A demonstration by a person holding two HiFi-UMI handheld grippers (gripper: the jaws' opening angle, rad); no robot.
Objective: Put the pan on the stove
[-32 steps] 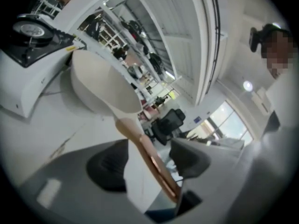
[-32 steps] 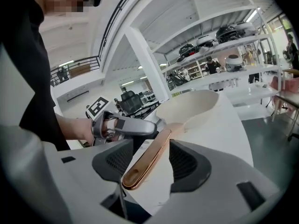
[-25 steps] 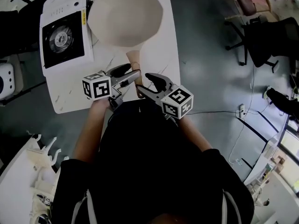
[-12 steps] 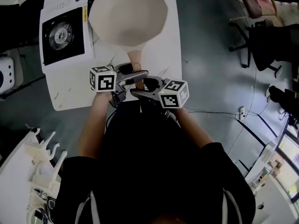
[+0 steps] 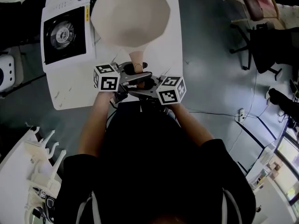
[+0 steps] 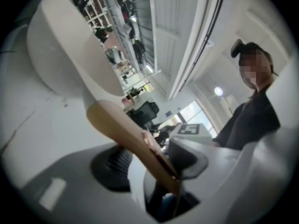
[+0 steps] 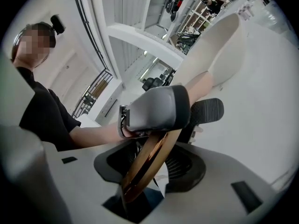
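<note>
A beige pan (image 5: pixel 130 15) sits on the white table (image 5: pixel 169 55), its wooden handle (image 5: pixel 136 59) pointing toward me. The white stove (image 5: pixel 65 31) with a black burner stands just left of the pan. My left gripper (image 5: pixel 139 71) and right gripper (image 5: pixel 140 87) meet at the handle's end from opposite sides. In the left gripper view the handle (image 6: pixel 126 134) runs between the closing jaws, against one pad only. In the right gripper view the handle (image 7: pixel 149 162) also lies between closing jaws, with a gap at one pad, and a left finger (image 7: pixel 159 108) crosses above it.
The table's near edge is right under the grippers, and its right edge is close beside the pan. Office chairs (image 5: pixel 261 36) stand on the grey floor to the right. A white rack (image 5: pixel 37 167) is at lower left, a white device (image 5: pixel 5 76) at far left.
Both grippers have moved toward each other and a little forward, from either side of the handle's end to around it. Their jaws have narrowed. The pan has not moved.
</note>
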